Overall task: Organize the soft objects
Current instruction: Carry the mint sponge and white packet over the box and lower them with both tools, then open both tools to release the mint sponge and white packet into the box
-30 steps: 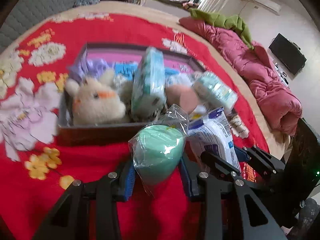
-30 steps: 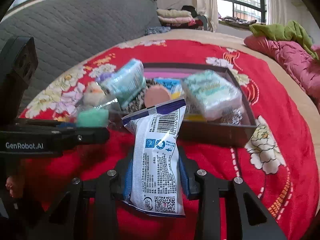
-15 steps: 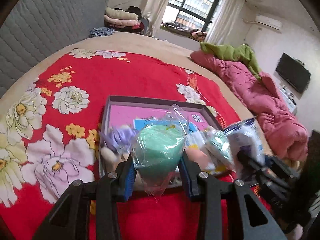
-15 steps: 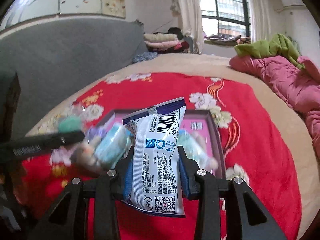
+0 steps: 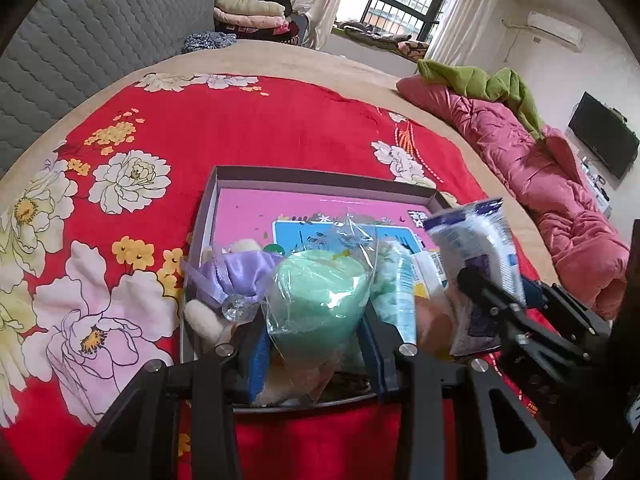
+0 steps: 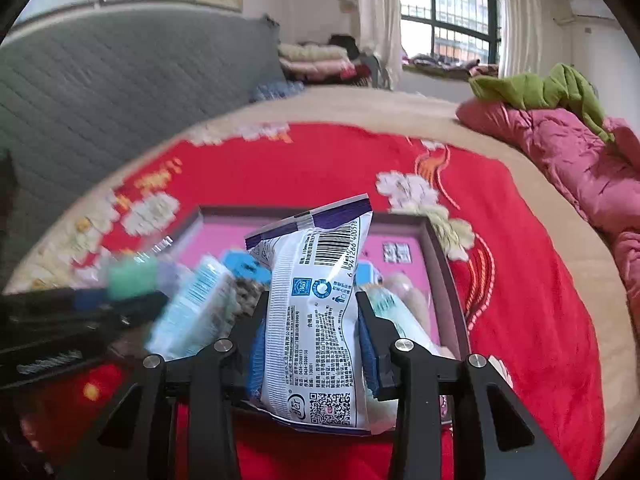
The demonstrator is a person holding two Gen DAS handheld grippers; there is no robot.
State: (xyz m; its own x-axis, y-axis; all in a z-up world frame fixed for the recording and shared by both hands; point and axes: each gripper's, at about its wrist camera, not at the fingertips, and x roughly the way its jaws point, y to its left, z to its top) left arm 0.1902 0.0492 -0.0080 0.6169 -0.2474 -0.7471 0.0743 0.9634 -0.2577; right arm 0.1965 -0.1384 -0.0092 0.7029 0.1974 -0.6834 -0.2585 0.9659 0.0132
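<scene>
A wide red blanket [image 5: 260, 132] with printed white, pink and yellow flowers covers the bed; its cloth looks soft and a little fuzzy. At its right edge lies a puffy pink quilt [image 5: 560, 200] with a crumpled green cloth [image 5: 492, 84] on top. On the blanket sits a shallow rectangular box [image 5: 320, 178] with dark thin walls and a glossy pink floor. Its near half is crowded with soft things: a shiny lilac satin pouch [image 5: 236, 276], a cream plush toy [image 5: 204, 320] and a pale green tissue pack [image 5: 400, 292].

The left gripper [image 5: 316, 344] points steeply down over the near part of the box. Its blue pads squeeze a round mint-green sponge [image 5: 320, 300], wrapped in crinkled clear plastic, so it is closed on the sponge.

The right gripper [image 6: 310, 340] also tilts down, just beside the left one, above the near right part of the box. Between its fingers stands a flat white packet [image 6: 316, 312], smooth film with a purple top seam and a barcode. The jaws are opening slightly, but the pads still press the packet sides.
</scene>
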